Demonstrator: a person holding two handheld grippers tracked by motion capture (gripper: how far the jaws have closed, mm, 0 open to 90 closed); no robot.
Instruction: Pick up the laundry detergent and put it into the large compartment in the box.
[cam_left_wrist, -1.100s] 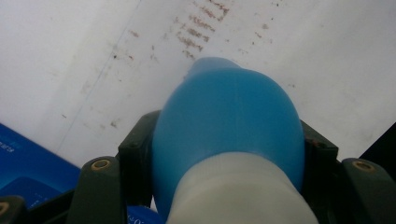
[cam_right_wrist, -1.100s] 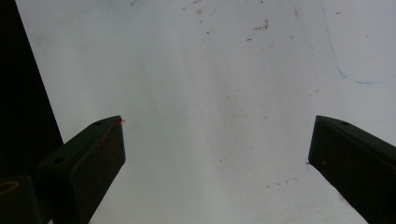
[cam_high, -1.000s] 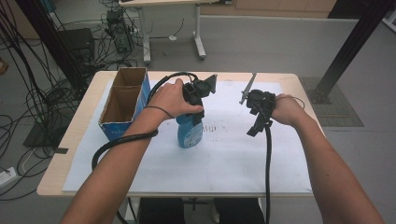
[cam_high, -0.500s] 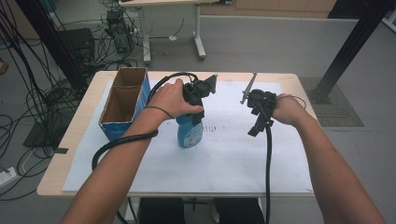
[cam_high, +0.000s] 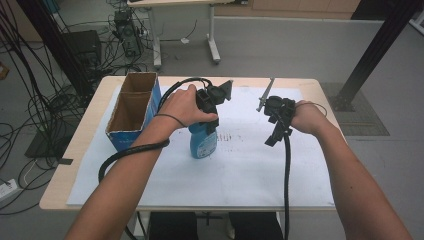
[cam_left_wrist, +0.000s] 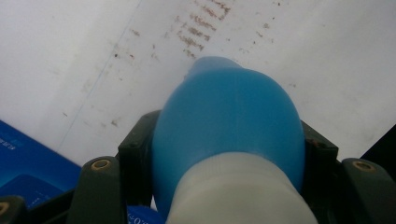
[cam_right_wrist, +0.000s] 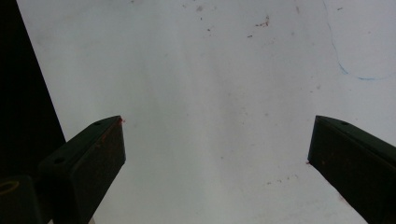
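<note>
A blue plastic bottle (cam_high: 202, 142) with a white cap stands upright on the white sheet near the table's middle. My left gripper (cam_high: 209, 116) comes down on it from above and is shut on its upper part. In the left gripper view the bottle (cam_left_wrist: 229, 126) bulges between the two black jaws, which press its sides, and its white cap (cam_left_wrist: 243, 191) sits at the bottom. My right gripper (cam_high: 272, 125) hovers over the sheet to the right of the bottle, its jaws wide apart with nothing between them (cam_right_wrist: 215, 154).
An open blue cardboard box (cam_high: 131, 111) with two compartments stands at the table's left, close beside the bottle. A white paper sheet (cam_high: 250, 165) covers most of the wooden table (cam_high: 75, 150). Black cables trail from both grippers toward the front edge.
</note>
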